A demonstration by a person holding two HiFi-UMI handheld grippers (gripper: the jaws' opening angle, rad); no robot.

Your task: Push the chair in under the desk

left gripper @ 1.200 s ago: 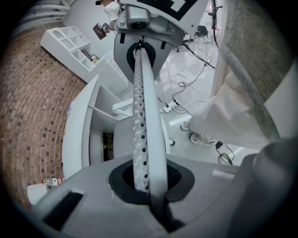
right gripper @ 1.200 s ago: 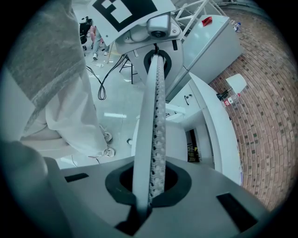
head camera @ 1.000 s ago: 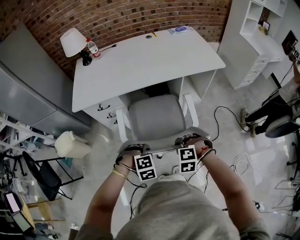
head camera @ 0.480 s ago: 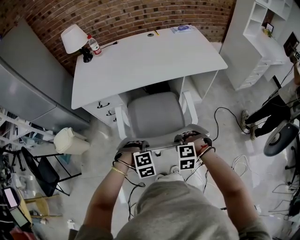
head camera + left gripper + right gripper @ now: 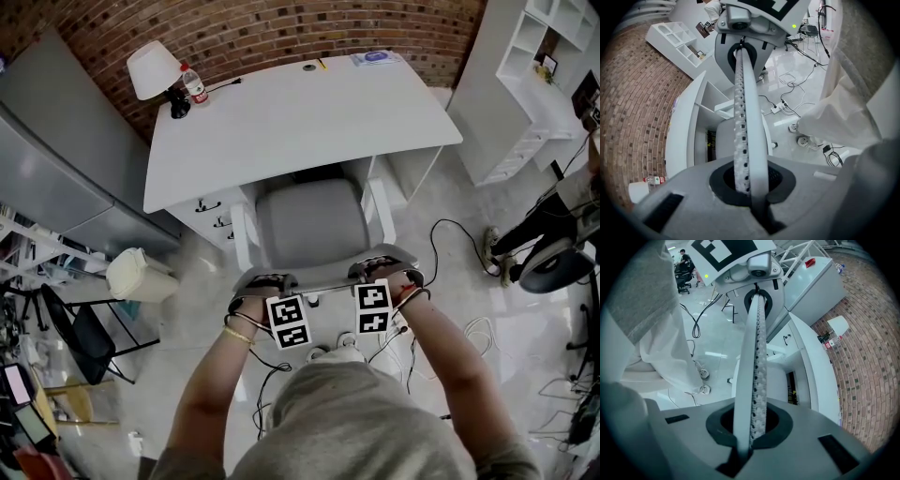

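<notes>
Head view: chair (image 5: pixel 314 234) standing with its grey seat partly under the white tabletop (image 5: pixel 300 122), backrest outside, nearest the person. Left claw (image 5: pixel 740 54) and right claw (image 5: pixel 759 301) both clenched on nothing, placed at the backrest's top edge.

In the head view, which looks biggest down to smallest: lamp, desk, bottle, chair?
Largest to smallest: desk, chair, lamp, bottle. The chair is nearer the camera, yet the desk plainly looks larger.
</notes>
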